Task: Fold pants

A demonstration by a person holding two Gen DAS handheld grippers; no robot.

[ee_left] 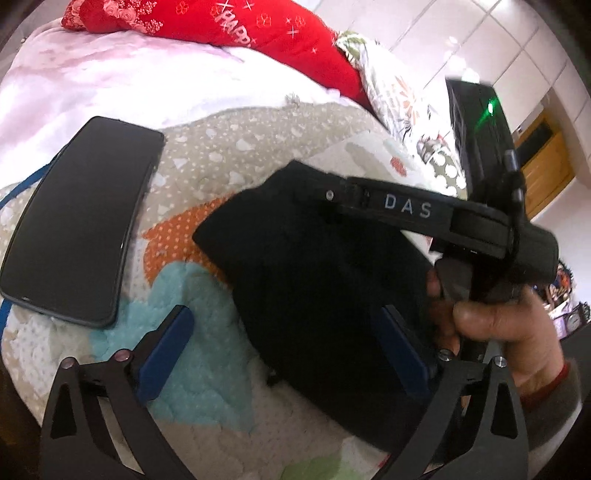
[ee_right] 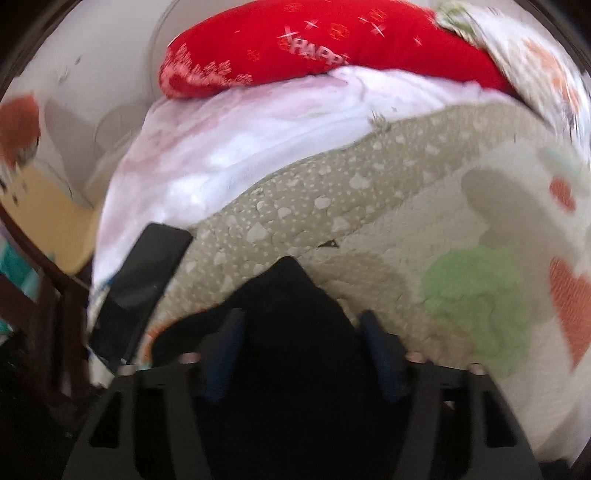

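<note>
The black pants [ee_left: 314, 277] lie as a folded bundle on a patterned quilt [ee_left: 207, 177]. My left gripper [ee_left: 284, 350] hovers over the bundle's near edge, open wide: its left blue pad is over bare quilt and its right pad over the black cloth. A hand [ee_left: 498, 325] holds my right gripper [ee_left: 334, 194] at the bundle's far side. In the blurred right wrist view, the pants [ee_right: 291, 295] fill the gap between the blue pads of the right gripper [ee_right: 303, 350] and touch both of them.
A dark phone [ee_left: 81, 221] [ee_right: 140, 288] lies face up left of the pants, with a blue cable [ee_left: 22, 188] beside it. Behind are a white blanket [ee_left: 92, 81] and a red pillow [ee_left: 236, 22]. The bed's edge drops off at the left [ee_right: 96, 258].
</note>
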